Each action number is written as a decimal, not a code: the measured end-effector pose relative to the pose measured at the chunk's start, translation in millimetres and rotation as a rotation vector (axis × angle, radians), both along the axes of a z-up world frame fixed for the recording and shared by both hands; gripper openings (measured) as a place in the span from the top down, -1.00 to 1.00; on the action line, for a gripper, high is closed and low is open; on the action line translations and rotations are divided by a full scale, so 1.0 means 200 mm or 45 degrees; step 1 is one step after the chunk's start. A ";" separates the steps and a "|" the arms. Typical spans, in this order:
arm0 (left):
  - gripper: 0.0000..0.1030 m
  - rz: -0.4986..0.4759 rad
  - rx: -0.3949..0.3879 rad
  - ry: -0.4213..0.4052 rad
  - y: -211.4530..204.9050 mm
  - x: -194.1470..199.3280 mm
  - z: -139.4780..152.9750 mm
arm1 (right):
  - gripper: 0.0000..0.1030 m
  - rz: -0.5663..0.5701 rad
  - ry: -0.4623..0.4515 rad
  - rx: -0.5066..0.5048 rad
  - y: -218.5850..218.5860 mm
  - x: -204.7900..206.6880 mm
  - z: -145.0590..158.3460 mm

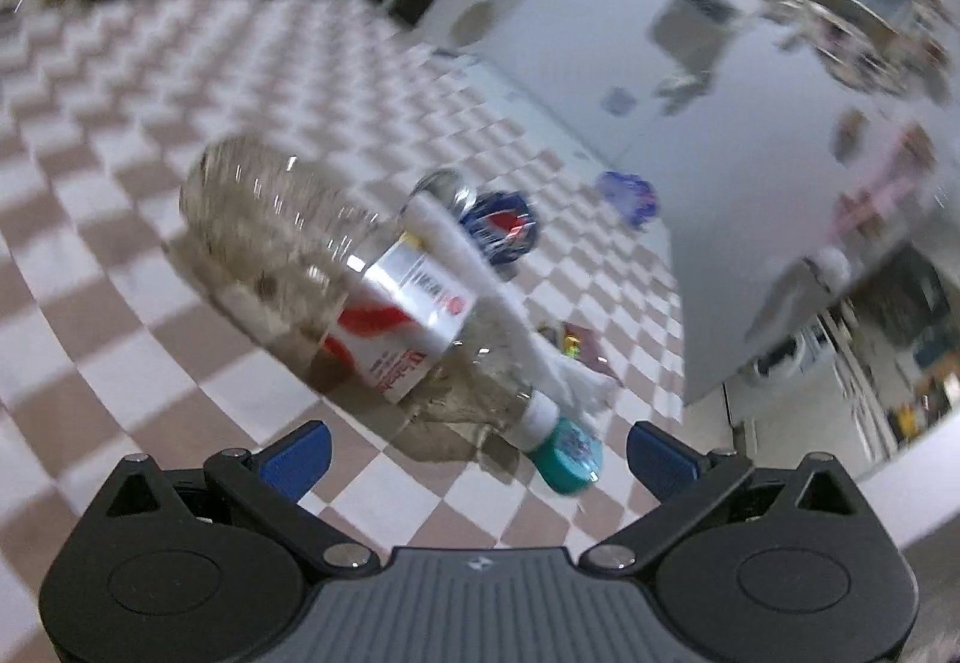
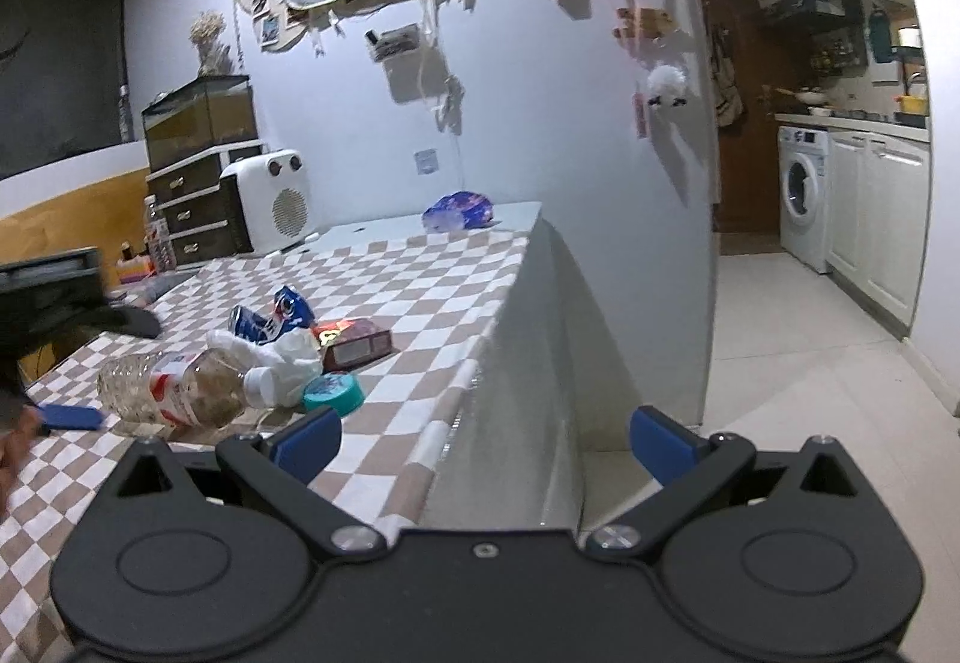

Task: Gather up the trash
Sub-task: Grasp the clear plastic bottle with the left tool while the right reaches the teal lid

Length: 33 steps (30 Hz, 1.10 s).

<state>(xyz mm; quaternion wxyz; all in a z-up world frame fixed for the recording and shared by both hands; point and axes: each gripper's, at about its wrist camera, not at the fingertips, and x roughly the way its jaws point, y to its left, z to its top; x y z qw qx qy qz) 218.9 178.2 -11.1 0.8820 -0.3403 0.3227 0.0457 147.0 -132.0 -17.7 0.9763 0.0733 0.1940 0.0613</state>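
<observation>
Left claw (image 1: 479, 452): spread wide, empty, hovering low over the checkered surface (image 1: 120, 255), blue pads either side of the bottle's neck end, not touching; view motion-blurred.
Right claw (image 2: 486, 442): spread wide, empty, above the surface edge, well apart from the trash; left claw's blue fingertip (image 2: 71, 416) shows at far left of its view, just beside the bottle base.
Plastic bottle (image 1: 312, 267): clear, lying on its side, red-and-white label, white neck toward the left claw.
Teal lid (image 1: 567, 456): just beside the bottle's neck, near the surface's front.
White tissue (image 1: 480, 291): crumpled strip draped across the bottle.
Blue cans (image 2: 273, 316): crushed, behind the tissue.
Snack packet (image 2: 355, 344): dark red, right of the cans.
Blue wrapper (image 2: 459, 211): far end of the surface, well apart from the pile.
White heater (image 2: 273, 201): back left against the wall.
</observation>
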 end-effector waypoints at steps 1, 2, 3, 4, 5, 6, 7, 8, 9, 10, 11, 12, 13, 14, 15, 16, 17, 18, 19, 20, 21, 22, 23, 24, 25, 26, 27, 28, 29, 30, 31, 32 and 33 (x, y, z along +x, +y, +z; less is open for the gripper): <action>-1.00 0.030 -0.018 0.009 0.00 0.02 -0.03 | -1.00 0.014 0.004 0.000 0.01 0.02 -0.01; -1.00 0.060 -0.035 0.013 0.01 0.04 -0.05 | -1.00 0.032 0.007 0.000 0.02 0.04 -0.01; -1.00 0.087 -0.055 0.012 0.02 0.06 -0.08 | -1.00 0.044 0.009 0.000 0.03 0.07 -0.01; -1.00 0.108 -0.078 0.004 0.04 0.07 -0.10 | -0.99 0.057 0.012 0.005 0.04 0.09 -0.01; -1.00 0.122 -0.104 -0.009 0.06 0.07 -0.11 | -0.96 0.071 0.009 0.015 0.05 0.11 0.00; -1.00 0.129 -0.126 -0.026 0.07 0.07 -0.13 | -0.81 0.092 0.007 0.025 0.06 0.13 0.01; -1.00 0.134 -0.135 -0.046 0.09 0.07 -0.14 | -0.62 0.115 0.015 0.032 0.07 0.17 0.02; -1.00 0.136 -0.129 -0.068 0.10 0.07 -0.14 | -0.52 0.134 0.029 0.039 0.09 0.20 0.03; -1.00 0.133 -0.106 -0.091 0.11 0.07 -0.15 | -0.26 0.160 0.055 0.057 0.11 0.24 0.05; -1.00 0.127 -0.081 -0.108 0.12 0.06 -0.14 | 0.05 0.187 0.074 0.077 0.12 0.28 0.06; -1.00 0.119 -0.070 -0.120 0.13 0.06 -0.14 | 0.19 0.234 0.105 0.106 0.15 0.33 0.07; -1.00 0.107 -0.072 -0.135 0.14 0.05 -0.13 | 0.43 0.263 0.129 0.127 0.17 0.37 0.07; -1.00 0.097 -0.081 -0.148 0.15 0.04 -0.13 | 0.61 0.289 0.150 0.147 0.20 0.41 0.08; -1.00 0.093 -0.091 -0.157 0.16 0.03 -0.13 | 0.67 0.313 0.173 0.163 0.24 0.45 0.08; -1.00 0.090 -0.098 -0.159 0.17 0.03 -0.14 | 0.76 0.341 0.196 0.183 0.28 0.50 0.08; -1.00 0.088 -0.108 -0.160 0.18 0.03 -0.15 | 0.82 0.360 0.218 0.207 0.31 0.54 0.07; -1.00 0.094 -0.121 -0.154 0.19 0.03 -0.16 | 0.82 0.371 0.243 0.240 0.35 0.58 0.07; -1.00 0.102 -0.143 -0.142 0.20 0.02 -0.17 | 0.82 0.374 0.270 0.292 0.38 0.63 0.05; -1.00 0.106 -0.161 -0.131 0.22 0.04 -0.18 | 0.84 0.371 0.295 0.362 0.40 0.68 0.04; -1.00 0.106 -0.179 -0.122 0.22 0.05 -0.19 | 0.85 0.370 0.320 0.425 0.42 0.72 0.02; -1.00 0.105 -0.192 -0.125 0.23 0.05 -0.19 | 0.88 0.370 0.352 0.478 0.44 0.77 -0.01; -1.00 0.104 -0.203 -0.122 0.24 0.05 -0.19 | 0.88 0.369 0.382 0.511 0.47 0.81 -0.03; -1.00 0.104 -0.212 -0.117 0.25 0.05 -0.19 | 0.88 0.371 0.403 0.525 0.51 0.85 -0.06; -1.00 0.105 -0.222 -0.112 0.25 0.04 -0.19 | 0.89 0.371 0.413 0.518 0.54 0.88 -0.07; -1.00 0.104 -0.231 -0.109 0.26 0.04 -0.19 | 0.89 0.365 0.422 0.505 0.57 0.91 -0.09; -1.00 0.104 -0.237 -0.107 0.27 0.04 -0.18 | 0.89 0.351 0.425 0.495 0.59 0.93 -0.10; -1.00 0.106 -0.241 -0.105 0.27 0.04 -0.18 | 0.89 0.333 0.418 0.485 0.60 0.95 -0.11; -1.00 0.110 -0.243 -0.106 0.28 0.04 -0.18 | 0.89 0.323 0.422 0.482 0.60 0.98 -0.12; -1.00 0.113 -0.244 -0.110 0.28 0.04 -0.17 | 0.89 0.317 0.437 0.484 0.61 1.00 -0.13; -1.00 0.114 -0.242 -0.115 0.29 0.03 -0.17 | 0.89 0.325 0.454 0.482 0.61 1.01 -0.14; -1.00 0.114 -0.236 -0.118 0.29 0.03 -0.16 | 0.89 0.342 0.465 0.471 0.61 1.01 -0.15; -1.00 0.113 -0.225 -0.115 0.29 0.03 -0.16 | 0.89 0.361 0.471 0.453 0.61 1.00 -0.14; -1.00 0.114 -0.211 -0.109 0.29 0.03 -0.15 | 0.89 0.388 0.479 0.432 0.62 0.98 -0.14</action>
